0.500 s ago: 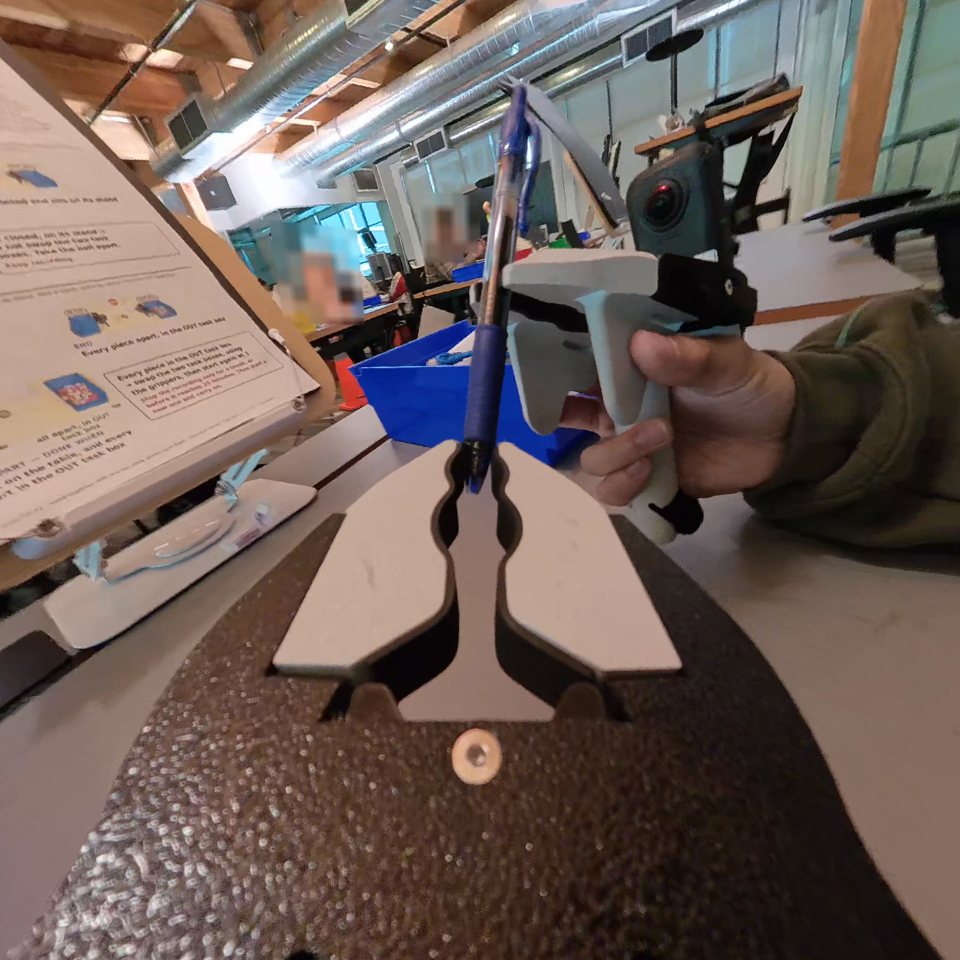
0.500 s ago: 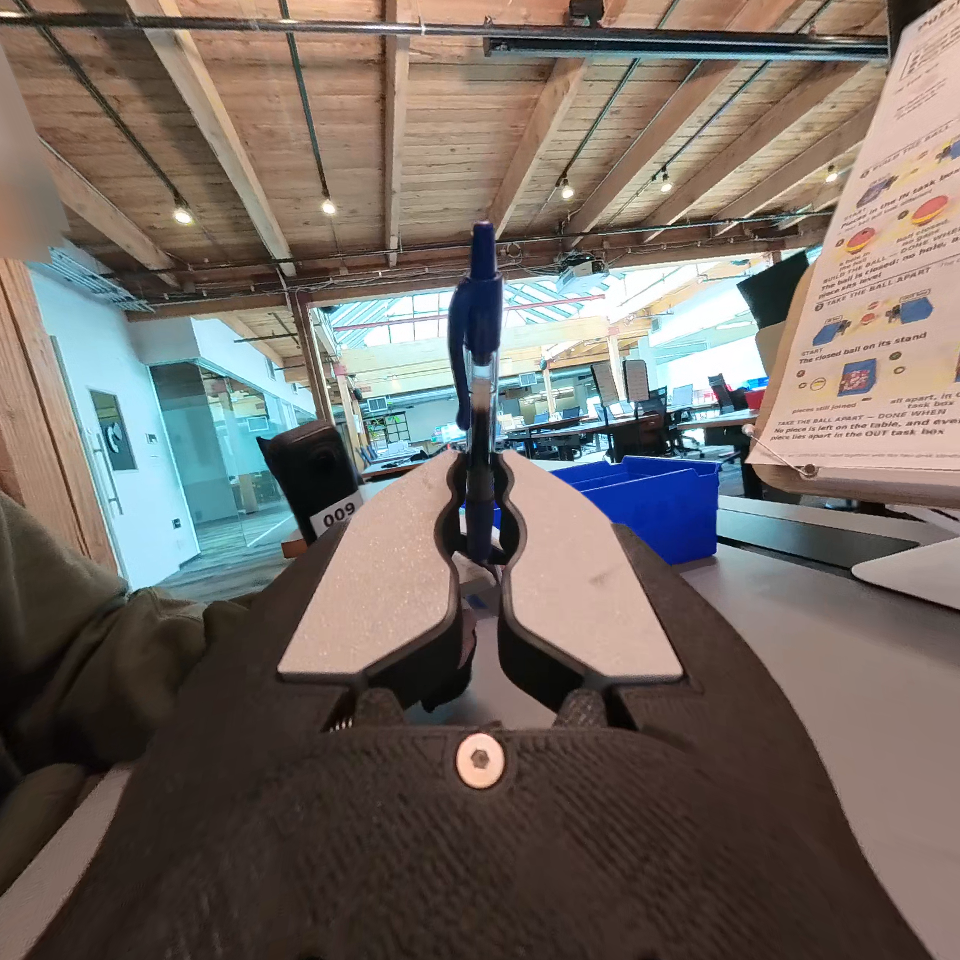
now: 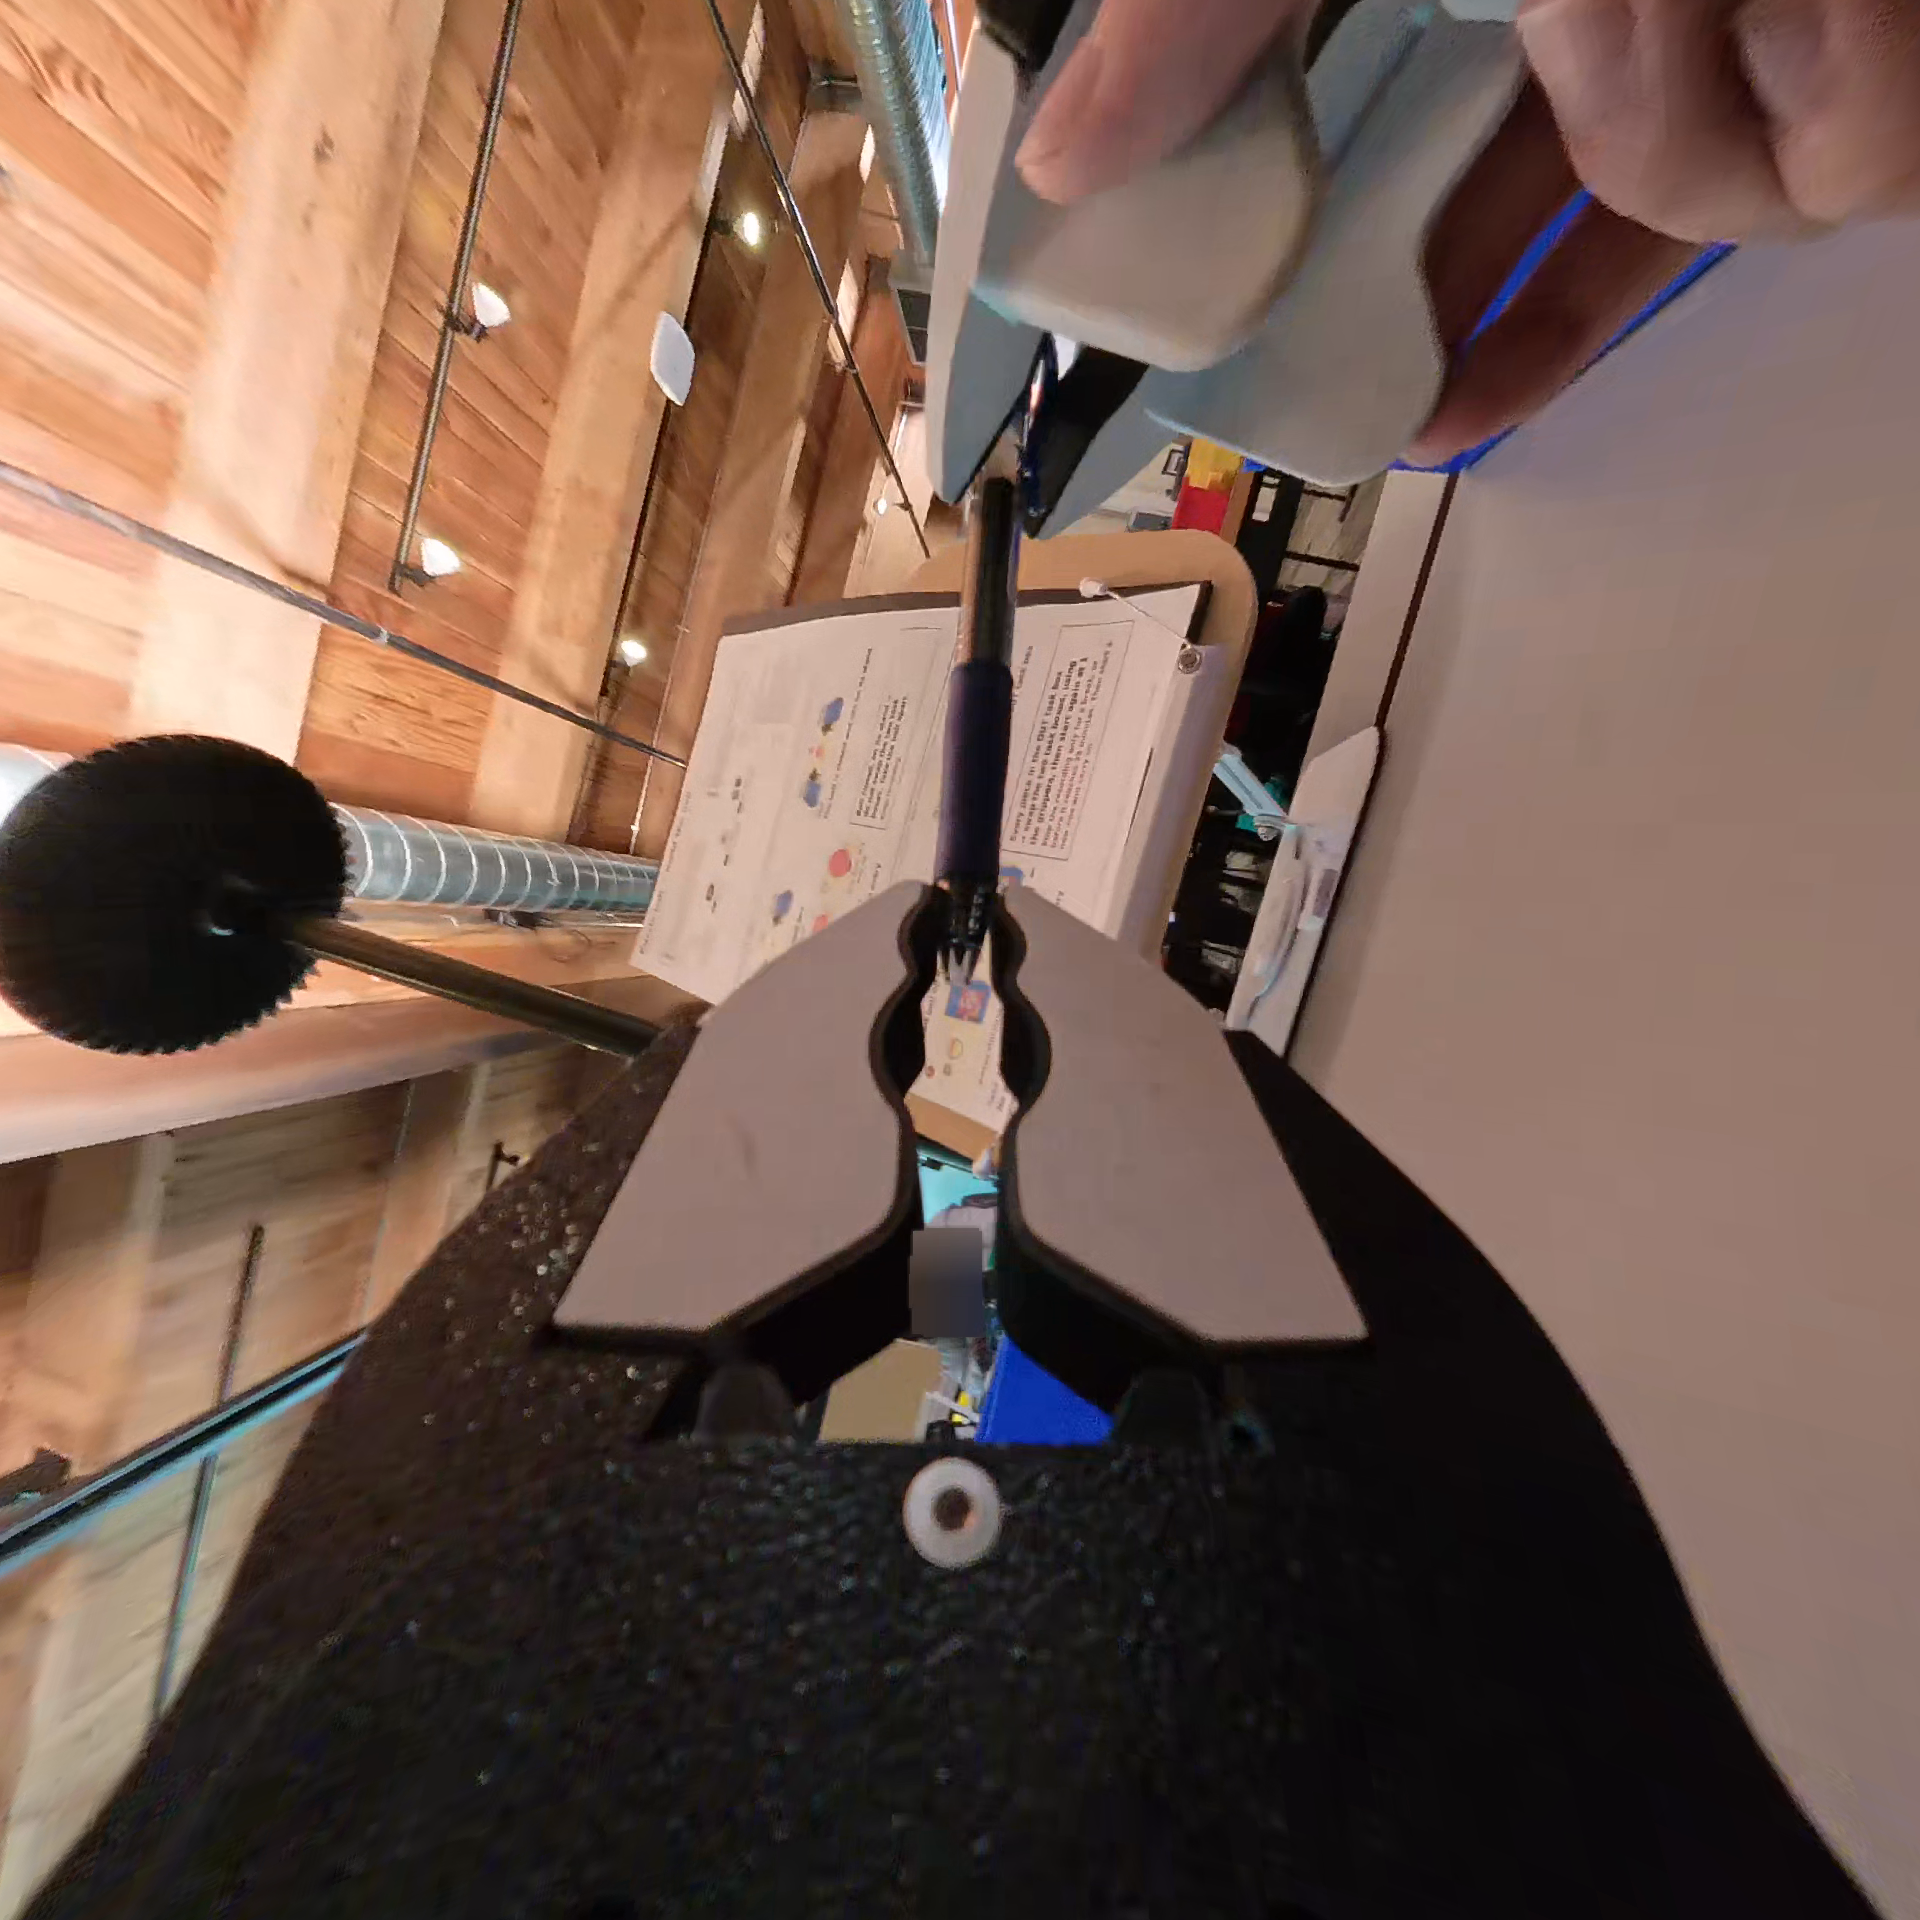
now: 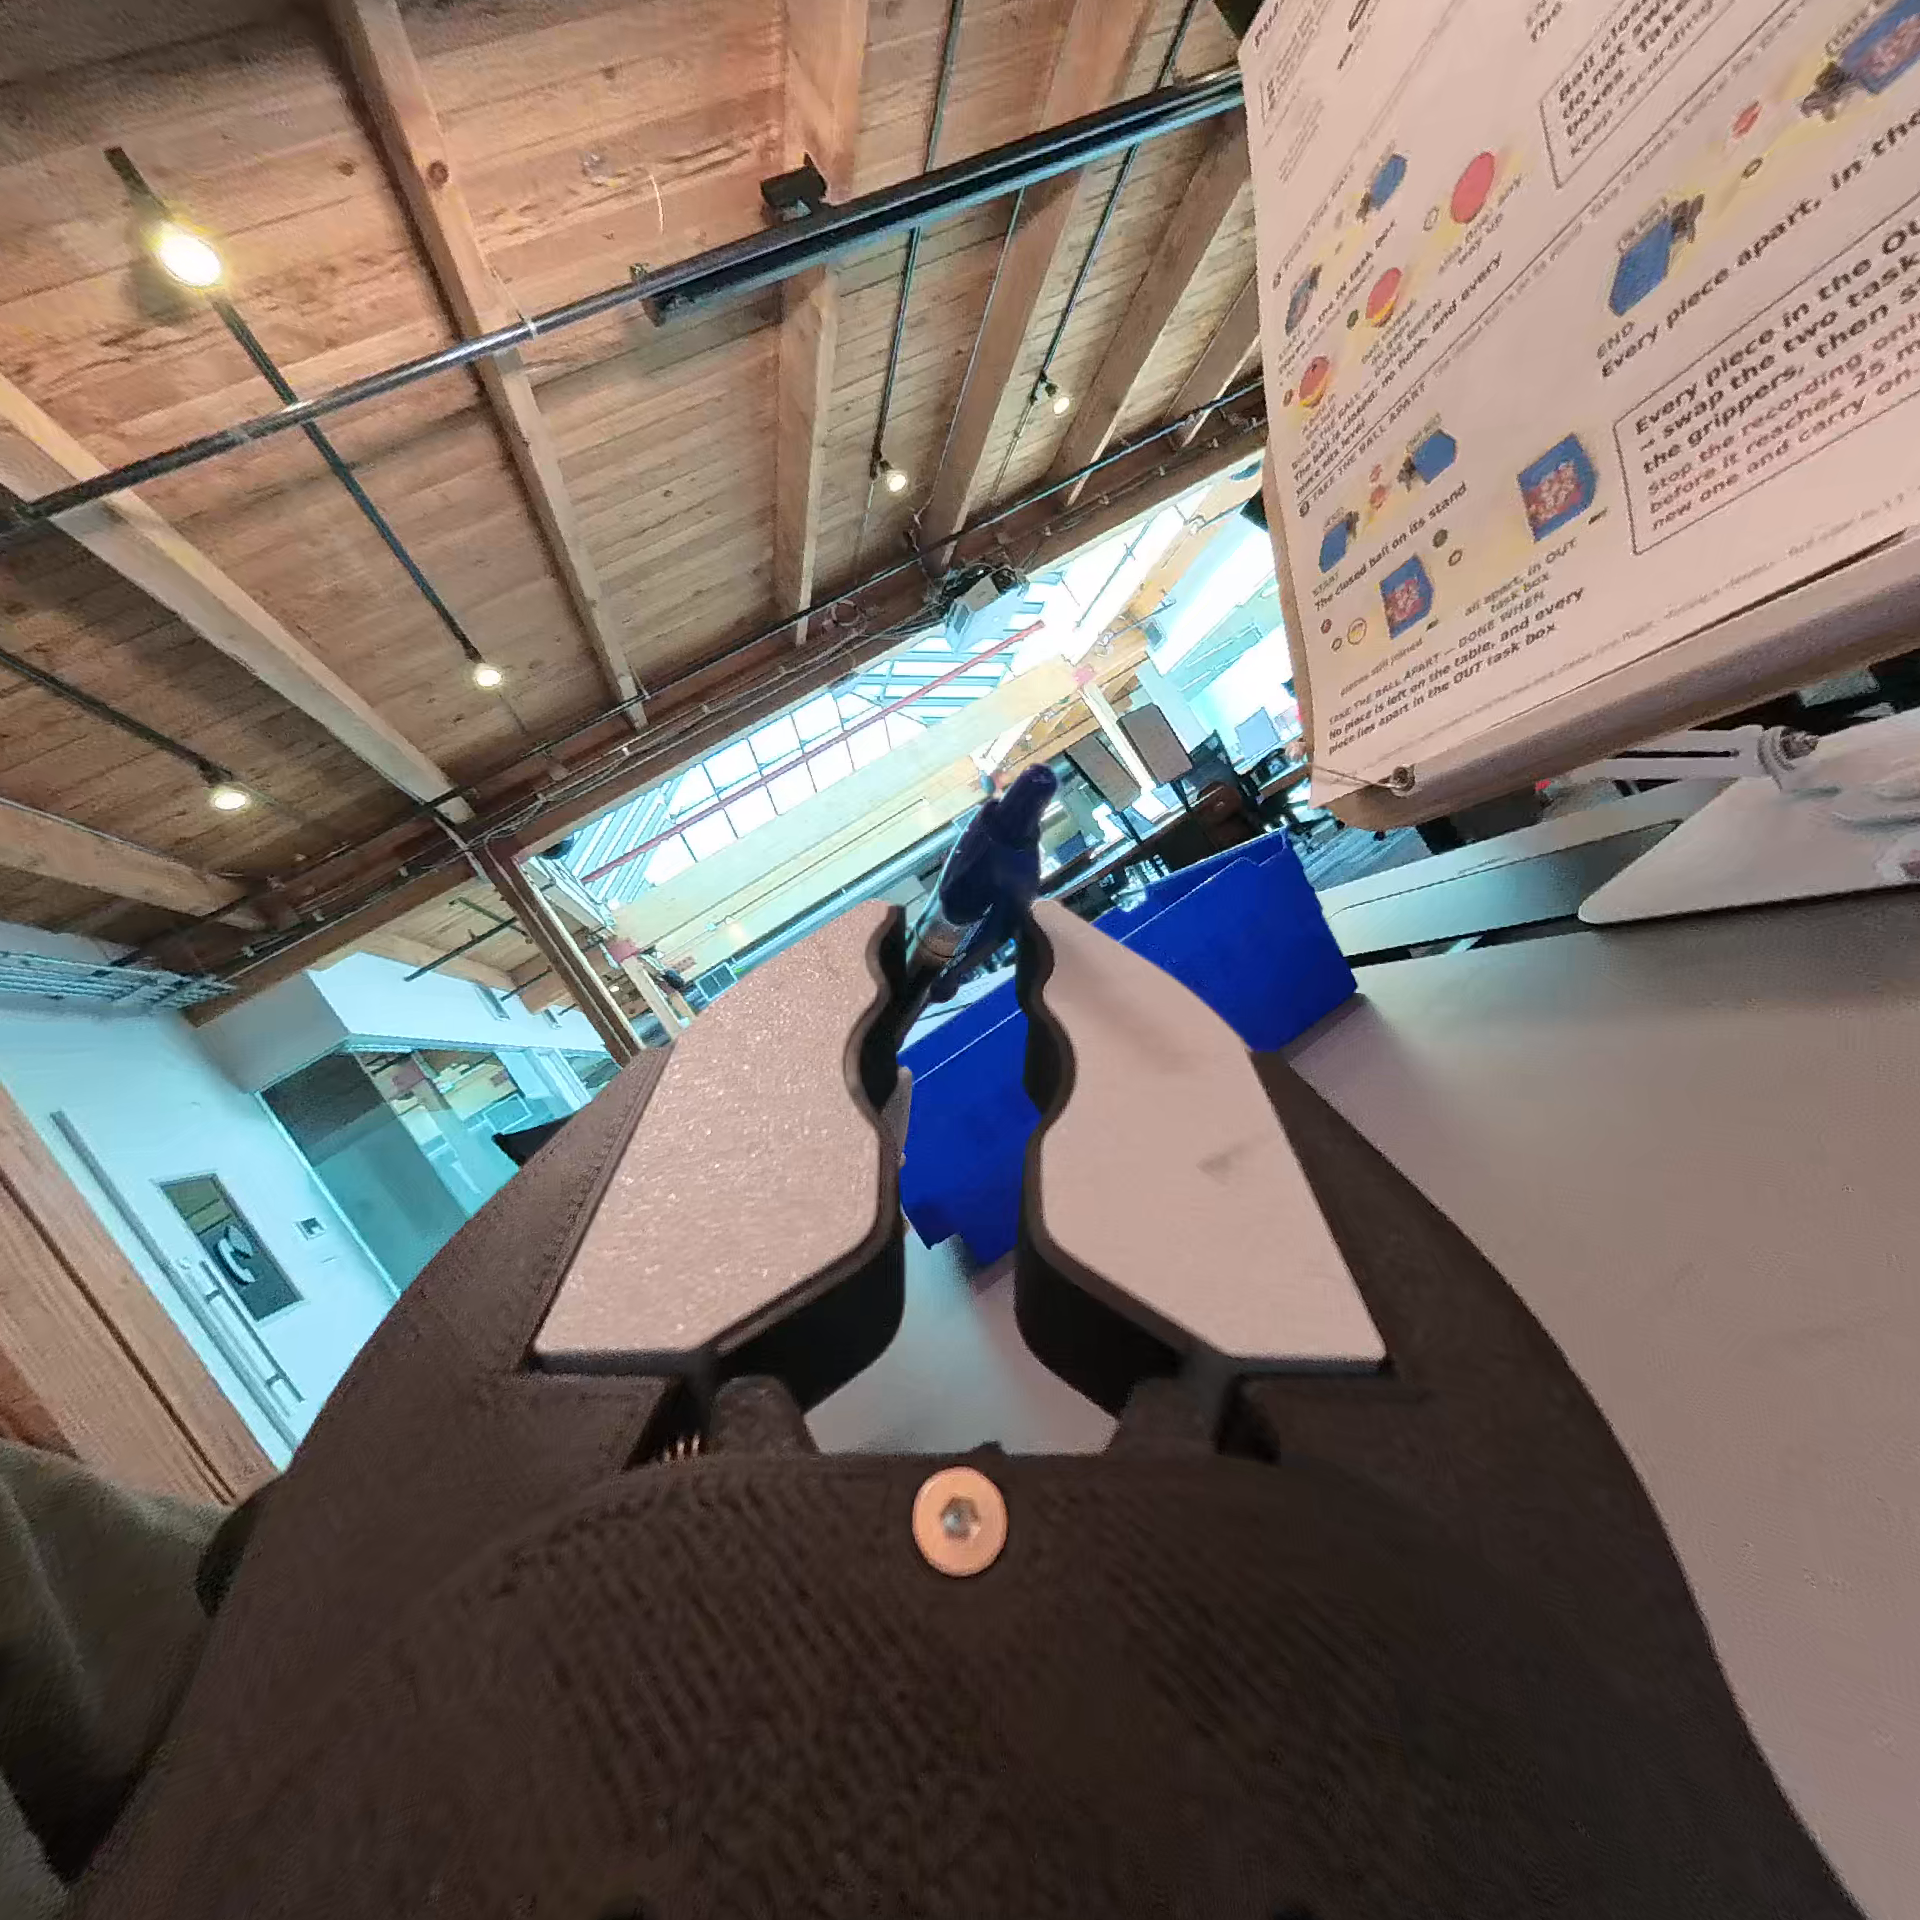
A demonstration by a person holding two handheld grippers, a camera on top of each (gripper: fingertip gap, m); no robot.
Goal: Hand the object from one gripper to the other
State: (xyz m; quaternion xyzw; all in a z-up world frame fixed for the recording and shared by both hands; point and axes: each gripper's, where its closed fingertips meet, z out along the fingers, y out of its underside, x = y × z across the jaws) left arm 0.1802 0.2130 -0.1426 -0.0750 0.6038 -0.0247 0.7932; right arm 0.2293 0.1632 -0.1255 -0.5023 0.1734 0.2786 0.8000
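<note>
A blue pen (image 3: 971, 758) runs from my left gripper (image 3: 961, 920) to the right gripper (image 3: 997, 488) held by a hand (image 3: 1714, 104) at the top of the left wrist view. My left gripper is shut on the pen's writing tip. In the right wrist view the pen's clip end (image 4: 987, 852) leans between the fingertips of my right gripper (image 4: 966, 920). Those fingers stand apart, wider than the pen, which rests against the left one. The left wrist view is rolled about a quarter turn.
An instruction sheet on a clipboard stand (image 4: 1558, 364) is close on the right; it also shows in the left wrist view (image 3: 831, 779). A blue bin (image 4: 1195, 987) sits on the grey table (image 4: 1610, 1143). A black round-headed rod (image 3: 156, 894) sticks out at left.
My right gripper's fingers have spread apart off the pen. My left gripper has rolled about a quarter turn with the pen tip in it, and the pen now leans in the right wrist view.
</note>
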